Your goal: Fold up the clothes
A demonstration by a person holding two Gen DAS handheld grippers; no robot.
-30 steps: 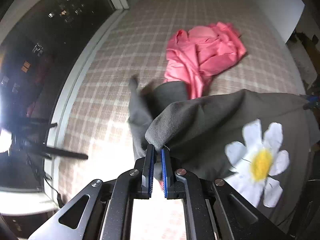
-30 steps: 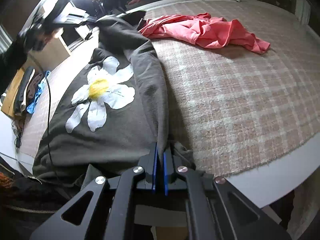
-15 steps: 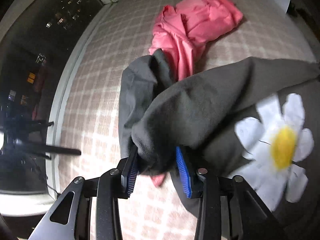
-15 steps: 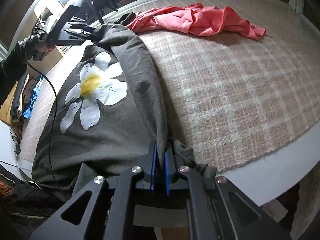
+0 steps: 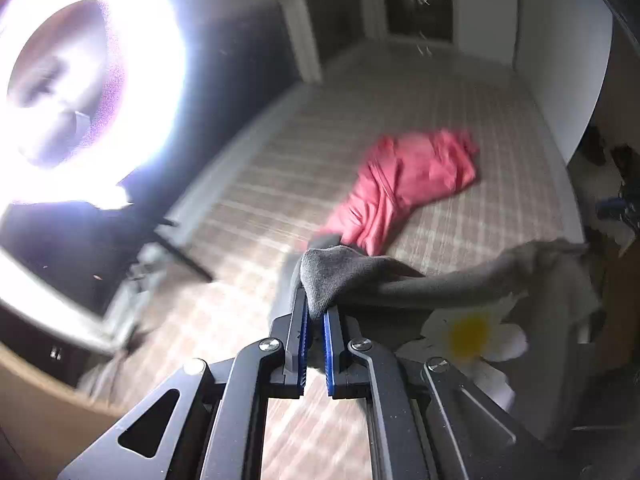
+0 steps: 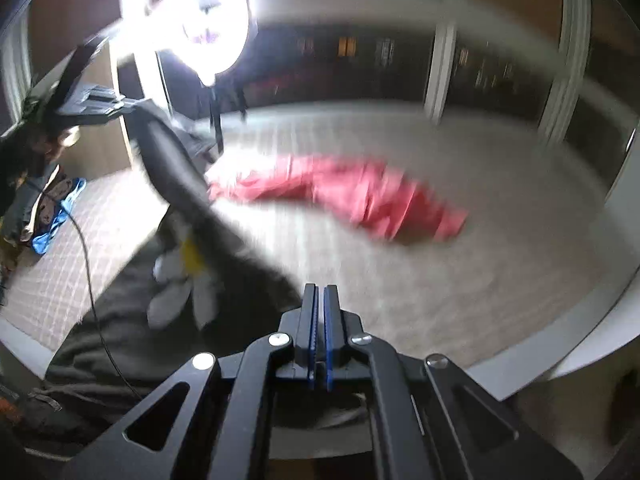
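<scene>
I am holding a dark grey sweatshirt (image 5: 420, 286) up between my two tools. In the left wrist view my left gripper (image 5: 315, 312) is sitting at the lower centre of the frame, and its blue pads (image 5: 329, 344) are closing on a bunched corner of the grey knit, which is poking up between them. From there the fabric is stretching away to the right edge of the frame, with its white daisy print (image 5: 474, 336) hanging just below the taut edge at lower right.

In the right wrist view my right gripper (image 6: 319, 300) is standing at lower centre with its jaws pressed nearly together. The grey cloth is running in from the upper left and passing behind and under the fingers, but whether the pads are actually pinching it I cannot tell; the picture is too smeared there.

A pink garment (image 5: 408, 184) is lying crumpled on the checked bedspread (image 5: 480, 120), above and right of centre in the left view, well apart from the sweatshirt's main body, though the gripped corner is overlapping its lower tip in the picture. A ring light (image 6: 214, 16) is glaring in the upper left of both views. A blue cloth (image 6: 56, 220) is showing at the left edge of the right view.
</scene>
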